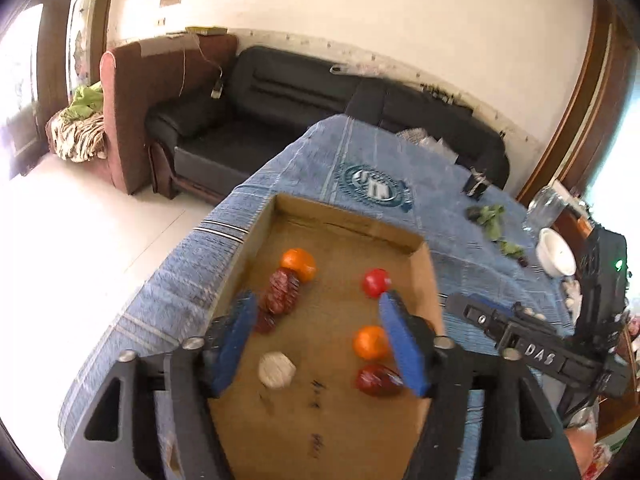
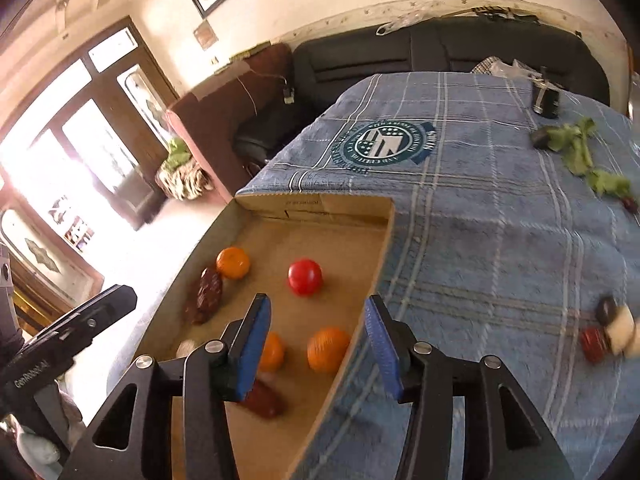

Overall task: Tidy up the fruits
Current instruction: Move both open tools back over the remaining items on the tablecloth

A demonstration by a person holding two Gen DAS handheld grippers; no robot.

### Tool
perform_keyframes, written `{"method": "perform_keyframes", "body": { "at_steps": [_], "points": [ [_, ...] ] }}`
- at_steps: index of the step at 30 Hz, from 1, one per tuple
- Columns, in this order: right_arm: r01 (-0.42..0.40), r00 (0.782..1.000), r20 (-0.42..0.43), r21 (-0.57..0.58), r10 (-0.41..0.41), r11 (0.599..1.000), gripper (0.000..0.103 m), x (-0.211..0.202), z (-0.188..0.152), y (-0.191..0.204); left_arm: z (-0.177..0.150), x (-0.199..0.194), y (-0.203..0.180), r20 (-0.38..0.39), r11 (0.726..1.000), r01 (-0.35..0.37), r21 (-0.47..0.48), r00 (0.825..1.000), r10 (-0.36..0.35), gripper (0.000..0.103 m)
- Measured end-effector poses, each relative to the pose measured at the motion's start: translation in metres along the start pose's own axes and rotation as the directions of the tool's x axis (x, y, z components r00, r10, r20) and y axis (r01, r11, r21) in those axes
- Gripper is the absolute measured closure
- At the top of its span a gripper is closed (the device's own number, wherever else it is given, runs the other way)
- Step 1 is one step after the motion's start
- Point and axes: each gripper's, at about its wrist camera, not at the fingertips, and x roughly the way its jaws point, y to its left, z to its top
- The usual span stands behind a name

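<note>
1. The left gripper (image 1: 318,338) hovered above the cardboard tray (image 1: 416,245), its blue fingers (image 1: 402,344) spread apart and holding nothing.
2. The right gripper (image 2: 318,350) hung over the tray's right wall, fingers likewise apart and empty.
3. Nearest in the tray lay a dark red fruit (image 1: 378,379), with an orange (image 1: 370,342) touching it on the far side and a whitish round piece (image 1: 277,369) to the left.
4. Farther in sat a red tomato (image 1: 376,282) on the right; on the left, a dark red ridged fruit (image 1: 281,291) touched a second orange (image 1: 299,264).
5. On the right of the blue checked cloth (image 2: 480,240) covering the worktop, a blurred cluster of red, white and dark pieces (image 2: 610,334) lay outside the tray.
6. Far right lay green leaves (image 2: 576,148); beyond the worktop stood a black sofa (image 1: 280,92).
</note>
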Motion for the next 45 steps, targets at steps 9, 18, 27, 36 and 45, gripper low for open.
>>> {"method": "perform_keyframes", "body": {
  "at_steps": [9, 18, 27, 36, 45],
  "points": [
    [0.075, 0.994, 0.078, 0.010, -0.076, 0.997, 0.040, -0.074, -0.053, -0.030, -0.059, -0.033, -0.068, 0.026, 0.996, 0.083, 0.032, 0.996, -0.083, 0.018],
    [0.101, 0.987, 0.122, 0.072, -0.109, 0.992, 0.039, -0.109, -0.076, -0.066, -0.090, -0.041, -0.109, 0.075, 0.987, -0.049, 0.155, 0.996, 0.038, 0.017],
    [0.085, 0.987, 0.125, 0.092, -0.096, 0.992, 0.039, -0.117, -0.083, -0.077, -0.099, -0.045, -0.120, 0.070, 0.980, -0.076, 0.185, 0.996, 0.064, 0.018],
    [0.099, 0.985, 0.131, 0.123, -0.115, 0.987, 0.036, -0.127, -0.088, -0.095, -0.105, -0.040, -0.128, 0.043, 0.977, -0.054, 0.204, 0.998, 0.046, 0.018],
    [0.180, 0.960, 0.168, 0.245, -0.224, 0.953, 0.036, -0.155, -0.067, -0.160, -0.109, -0.033, -0.125, 0.017, 0.982, -0.019, 0.189, 1.000, 0.016, 0.017]
  ]
}}
